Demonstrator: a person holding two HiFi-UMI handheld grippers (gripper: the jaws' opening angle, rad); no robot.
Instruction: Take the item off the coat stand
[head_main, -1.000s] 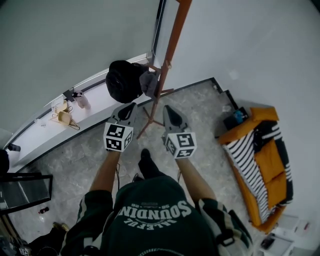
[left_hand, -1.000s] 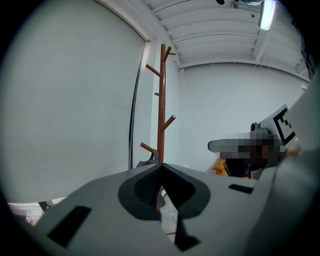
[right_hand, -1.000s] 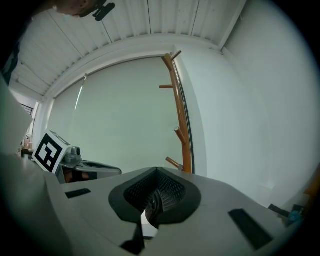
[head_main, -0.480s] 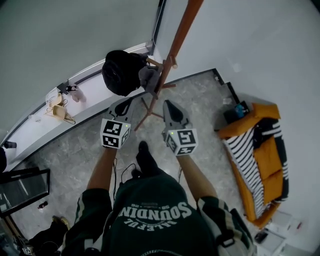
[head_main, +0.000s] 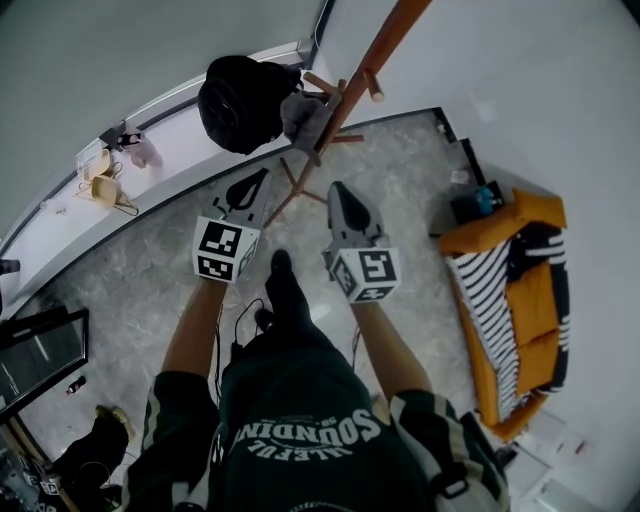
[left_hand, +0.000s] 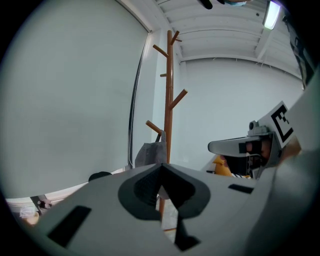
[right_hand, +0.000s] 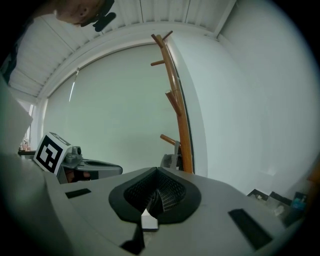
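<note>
A person stands facing a wooden coat stand (head_main: 385, 45) in the far corner of a pale room, a hand-held gripper in each hand. The left hand-held gripper (head_main: 260, 178) and the right hand-held gripper (head_main: 335, 190) both have their jaws pressed together with nothing between them, and both are near the stand but short of it.

The likely target, a grey cloth item (head_main: 300, 112), hangs by a loop from one of the stand's lower pegs. A bulky black item (head_main: 238, 100) hangs just beside it on the left. A striped orange sofa (head_main: 520, 300) sits well apart at the right.

The risks lie in the lift-off. The pegs slant upward, so a straight pull toward the person would probably snag the loop and could drag or tip the slender stand. The loop likely needs raising over the peg's tip first. Both sets of jaws must also part before any grasp, or closed tips would only push the cloth away. A wide reach from the left could knock the black item loose.
</note>
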